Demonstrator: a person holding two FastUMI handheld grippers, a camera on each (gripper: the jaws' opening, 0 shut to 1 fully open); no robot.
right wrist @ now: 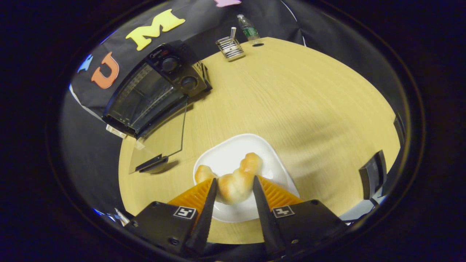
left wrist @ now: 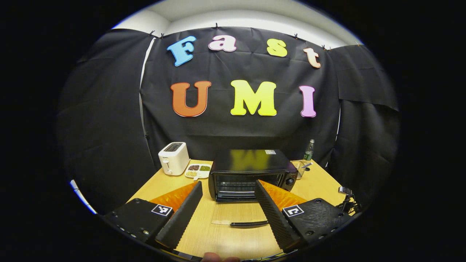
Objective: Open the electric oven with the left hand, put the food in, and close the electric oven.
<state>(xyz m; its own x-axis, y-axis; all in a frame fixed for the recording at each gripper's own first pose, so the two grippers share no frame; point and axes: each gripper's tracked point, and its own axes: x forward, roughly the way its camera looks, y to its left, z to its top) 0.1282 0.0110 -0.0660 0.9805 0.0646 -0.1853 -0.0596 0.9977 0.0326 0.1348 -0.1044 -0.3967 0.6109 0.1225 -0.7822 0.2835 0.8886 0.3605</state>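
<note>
The black electric oven [left wrist: 251,171] stands at the back of the wooden table. Its glass door lies flat toward me, with the handle [left wrist: 249,223] near the front. My left gripper [left wrist: 228,183] hangs open in front of the oven, above the door, with nothing between its fingers. In the right gripper view a curved golden bread [right wrist: 236,180] lies on a white plate [right wrist: 269,163]. My right gripper [right wrist: 235,179] is closed around its thick end, and both fingers touch its sides. The oven [right wrist: 145,94] and its lowered door handle [right wrist: 151,163] sit to the upper left of the plate.
A white toaster [left wrist: 173,157] and a small divided snack tray [left wrist: 198,170] stand left of the oven. A wire basket [left wrist: 300,168] and a green bottle [left wrist: 309,150] stand to its right. A dark object [right wrist: 371,174] sits by the table's right edge.
</note>
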